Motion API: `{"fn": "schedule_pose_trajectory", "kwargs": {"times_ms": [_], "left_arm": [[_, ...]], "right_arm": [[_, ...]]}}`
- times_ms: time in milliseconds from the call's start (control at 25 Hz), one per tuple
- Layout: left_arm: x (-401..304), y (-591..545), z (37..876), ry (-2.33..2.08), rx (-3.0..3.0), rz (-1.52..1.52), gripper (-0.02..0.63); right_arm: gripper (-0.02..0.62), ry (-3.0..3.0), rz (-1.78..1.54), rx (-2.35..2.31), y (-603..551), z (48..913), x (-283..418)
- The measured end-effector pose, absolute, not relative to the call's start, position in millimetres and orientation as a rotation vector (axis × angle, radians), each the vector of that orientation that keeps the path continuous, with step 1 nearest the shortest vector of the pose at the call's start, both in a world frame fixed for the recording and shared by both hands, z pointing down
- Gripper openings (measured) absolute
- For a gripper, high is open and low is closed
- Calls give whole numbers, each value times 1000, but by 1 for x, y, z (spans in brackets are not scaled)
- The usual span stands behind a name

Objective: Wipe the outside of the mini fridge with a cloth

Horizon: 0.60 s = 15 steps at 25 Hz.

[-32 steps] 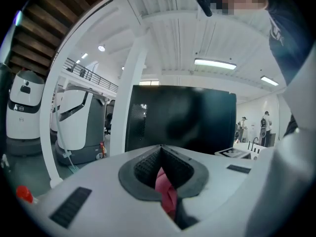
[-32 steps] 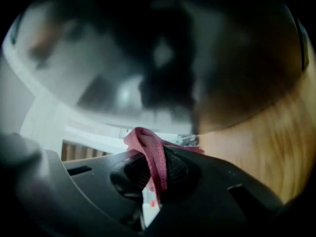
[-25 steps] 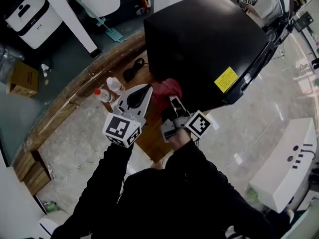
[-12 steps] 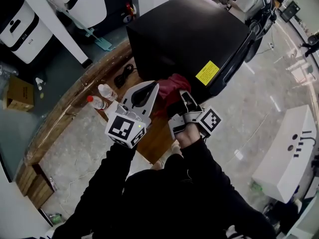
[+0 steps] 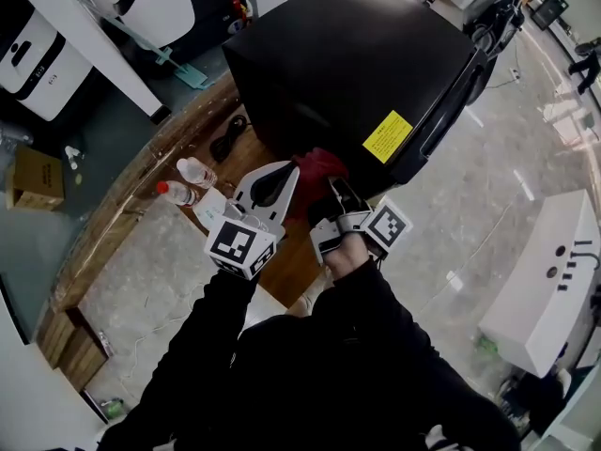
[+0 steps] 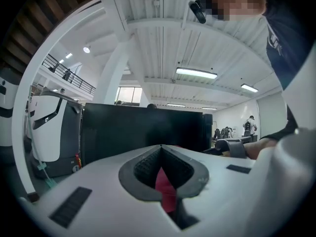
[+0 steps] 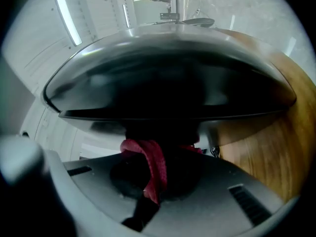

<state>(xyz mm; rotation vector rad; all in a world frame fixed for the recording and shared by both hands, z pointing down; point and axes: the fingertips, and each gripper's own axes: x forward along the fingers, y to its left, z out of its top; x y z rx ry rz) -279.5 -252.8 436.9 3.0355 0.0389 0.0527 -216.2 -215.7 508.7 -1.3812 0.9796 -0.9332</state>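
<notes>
Head view: the mini fridge [image 5: 347,64] is seen on the wooden bench [image 5: 282,266]. The red cloth [image 5: 315,169] is bunched low against the fridge's near side by the bench's front edge, and is partly covered by the left gripper [image 5: 284,170] and right gripper [image 5: 331,189].

Left gripper view: the jaws are closed, with a cloth strip nipped between them.

Right gripper view: the jaws are clenched on a cloth fold. Its far part is lost in the fridge's shadow.
</notes>
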Motion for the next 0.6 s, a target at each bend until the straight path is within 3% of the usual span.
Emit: {"fn": "schedule_pose_trajectory", "kwargs": {"times_ms": [600], "left_arm": [[-273, -242, 584, 85, 2917, 286, 6]], "right_arm": [[15, 843, -1087, -1471, -207, 656, -218]]}}
